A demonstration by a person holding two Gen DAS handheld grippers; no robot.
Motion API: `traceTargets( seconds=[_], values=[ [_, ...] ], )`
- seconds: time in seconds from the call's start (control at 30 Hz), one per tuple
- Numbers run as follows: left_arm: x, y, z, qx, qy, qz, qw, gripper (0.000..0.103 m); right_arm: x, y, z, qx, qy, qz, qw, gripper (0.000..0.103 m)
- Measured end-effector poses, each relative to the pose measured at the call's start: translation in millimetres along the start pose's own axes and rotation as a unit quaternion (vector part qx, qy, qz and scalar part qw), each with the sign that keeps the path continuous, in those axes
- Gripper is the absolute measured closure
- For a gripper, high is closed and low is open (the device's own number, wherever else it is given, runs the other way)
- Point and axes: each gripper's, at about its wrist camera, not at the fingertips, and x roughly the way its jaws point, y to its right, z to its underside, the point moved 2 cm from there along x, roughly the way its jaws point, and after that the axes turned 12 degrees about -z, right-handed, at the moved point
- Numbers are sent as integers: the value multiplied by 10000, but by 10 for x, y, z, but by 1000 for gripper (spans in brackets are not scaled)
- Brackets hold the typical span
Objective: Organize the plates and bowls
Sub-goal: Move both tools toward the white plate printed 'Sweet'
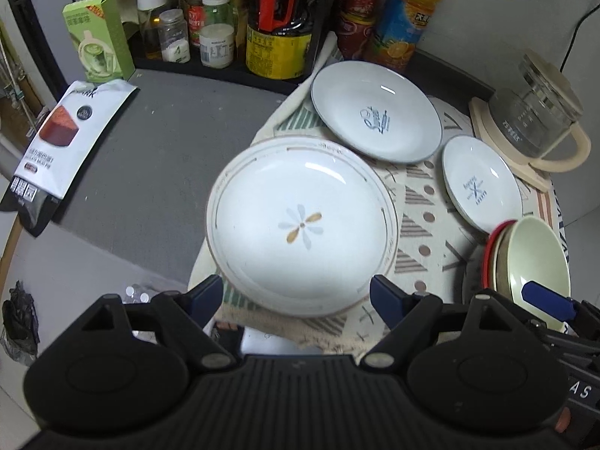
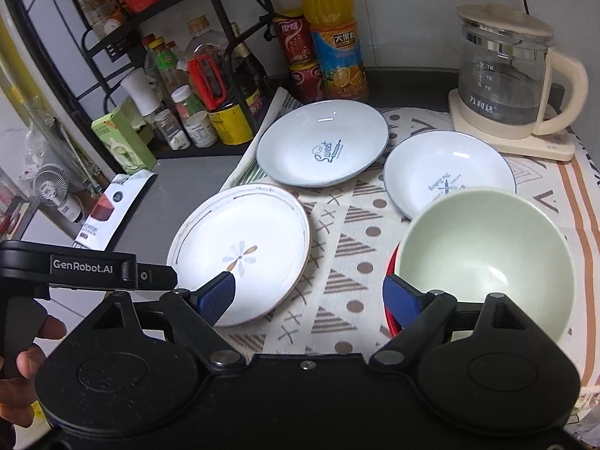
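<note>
A white flower plate (image 1: 300,225) (image 2: 240,251) lies on the patterned cloth (image 1: 420,240) (image 2: 337,262). My left gripper (image 1: 296,296) is open, its fingers either side of the plate's near rim. A blue-rimmed "Sweet" plate (image 1: 375,112) (image 2: 322,142) lies behind it, and a smaller white plate (image 1: 480,187) (image 2: 446,172) to the right. A pale green bowl (image 1: 536,255) (image 2: 487,258) sits in a stack with a red bowl (image 1: 489,251) (image 2: 390,281). My right gripper (image 2: 311,296) is open just left of that stack, above the cloth.
A glass kettle (image 1: 532,120) (image 2: 510,82) stands on its base at the back right. Bottles, jars and cans (image 1: 277,37) (image 2: 225,93) fill the back left, by a green carton (image 1: 99,37) (image 2: 123,142). A snack bag (image 1: 56,142) (image 2: 112,206) lies on the grey counter.
</note>
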Motion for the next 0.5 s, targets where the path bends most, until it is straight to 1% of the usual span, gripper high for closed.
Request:
traceTargets(
  seconds=[0.2, 0.33, 0.43, 0.5],
  values=[
    [231, -9, -302, 129, 27, 181, 9997, 19, 230, 33, -165, 223, 22, 69, 9997, 20],
    [401, -6, -559, 227, 48, 393, 9990, 19, 400, 102, -336, 488, 121, 99, 9987, 25],
    [514, -20, -750, 278, 64, 513, 9983, 19, 527, 145, -434, 658, 154, 106, 9977, 31],
    [589, -46, -878, 235, 68, 600, 9979, 19, 612, 185, -488, 804, 164, 163, 9965, 32]
  ],
)
